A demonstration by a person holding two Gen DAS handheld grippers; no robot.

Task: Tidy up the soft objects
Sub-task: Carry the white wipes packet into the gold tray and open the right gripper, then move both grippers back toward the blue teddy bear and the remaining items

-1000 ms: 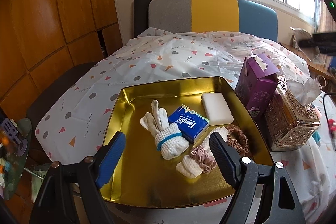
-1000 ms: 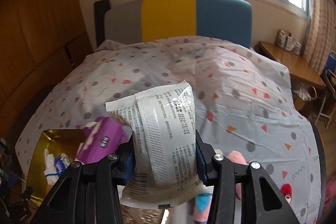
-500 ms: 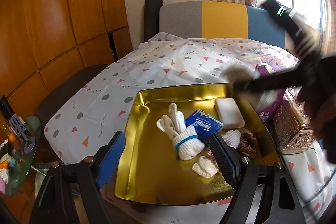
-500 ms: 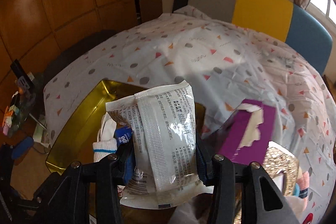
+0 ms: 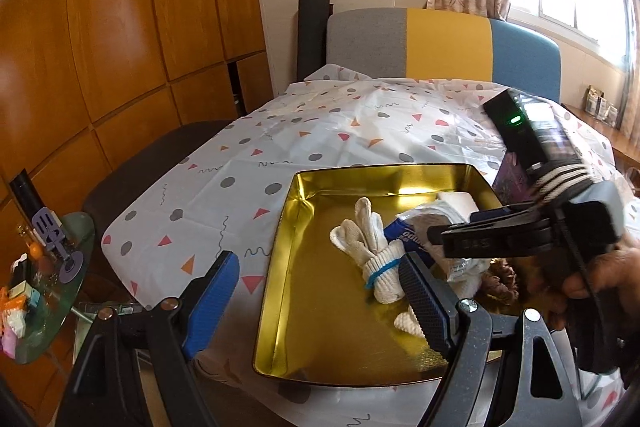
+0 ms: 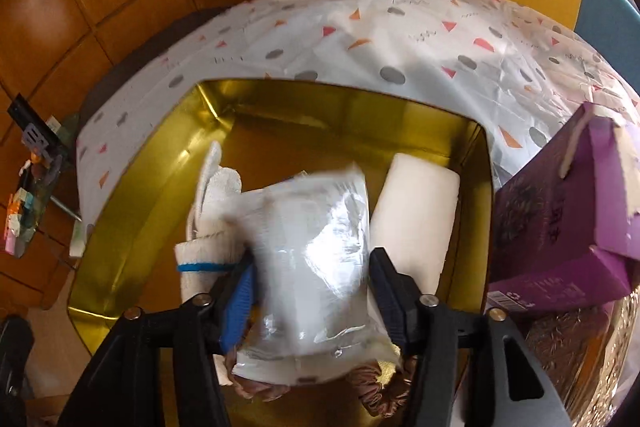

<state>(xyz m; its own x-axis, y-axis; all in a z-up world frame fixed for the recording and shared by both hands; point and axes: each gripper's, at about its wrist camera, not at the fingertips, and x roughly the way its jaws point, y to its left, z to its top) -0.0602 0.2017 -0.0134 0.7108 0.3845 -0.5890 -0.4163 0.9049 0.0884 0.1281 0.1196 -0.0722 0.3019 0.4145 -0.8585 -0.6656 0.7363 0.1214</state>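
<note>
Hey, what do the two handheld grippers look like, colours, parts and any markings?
Both are black plastic frames with silver rivets. The left gripper has blue ribbed pads. The right gripper has the same pads, raised lettering on its arm, a black camera block with a green light and a thin black cable.

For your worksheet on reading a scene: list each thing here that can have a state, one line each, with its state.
Left gripper: open, empty.
Right gripper: jaws just opened; plastic packet between them, over the tray.
Gold tray: open, holding items.
Rolled gloves: bundled with a blue band.
Purple box: top torn open.
</note>
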